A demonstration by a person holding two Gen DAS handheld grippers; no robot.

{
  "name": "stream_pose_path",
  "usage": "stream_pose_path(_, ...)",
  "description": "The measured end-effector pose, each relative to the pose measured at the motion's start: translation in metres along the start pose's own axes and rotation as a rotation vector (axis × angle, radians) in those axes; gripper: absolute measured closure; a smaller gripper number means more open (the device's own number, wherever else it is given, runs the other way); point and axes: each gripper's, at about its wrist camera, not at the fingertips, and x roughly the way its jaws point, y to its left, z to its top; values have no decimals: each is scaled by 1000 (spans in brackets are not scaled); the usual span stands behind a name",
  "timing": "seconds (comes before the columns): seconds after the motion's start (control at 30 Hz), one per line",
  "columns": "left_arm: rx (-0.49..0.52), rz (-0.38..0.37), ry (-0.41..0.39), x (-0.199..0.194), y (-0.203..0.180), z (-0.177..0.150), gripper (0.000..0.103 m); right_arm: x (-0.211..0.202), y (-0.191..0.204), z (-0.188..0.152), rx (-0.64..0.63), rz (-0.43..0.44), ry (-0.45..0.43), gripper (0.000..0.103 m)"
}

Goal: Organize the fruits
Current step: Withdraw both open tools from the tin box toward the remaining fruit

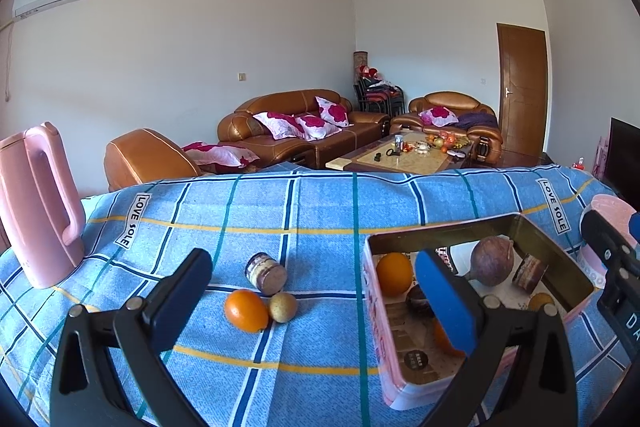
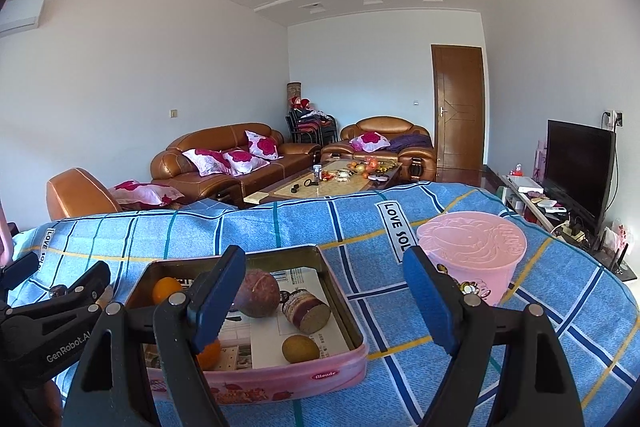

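The left claw [image 1: 316, 303] hangs wide and empty above the blue checked cloth [image 1: 304, 211]; its right finger [image 1: 444, 303] hides part of the pink tin [image 1: 376, 307]. Between its fingers lie one orange [image 1: 245, 310], one kiwi [image 1: 283, 306] and one cut tuber piece [image 1: 266, 274], touching. The right claw [image 2: 328, 297] is wide and empty too, its left finger [image 2: 216, 295] covering an orange [image 2: 209, 353] in the tin [image 2: 280, 377]. Inside the tin show two oranges, one kiwi [image 2: 300, 348], one round purple fruit [image 2: 256, 293] and one tuber piece [image 2: 306, 310]. A dark thing in the tin [image 1: 418, 301] is hard to make out. A pink tub [image 2: 472, 251] stands right, a pink kettle [image 1: 38, 203] left.
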Motion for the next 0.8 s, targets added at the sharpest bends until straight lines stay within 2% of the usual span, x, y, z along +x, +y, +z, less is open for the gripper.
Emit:
stream_pose_path(0.27, 4, 11, 16, 1, 15, -1, 0, -2, 15, -2, 7, 17, 15, 21)
stream_pose_path(0.8, -7, 67, 54, 12, 64, -3, 0, -8, 74, -8, -20, 92, 40, 21)
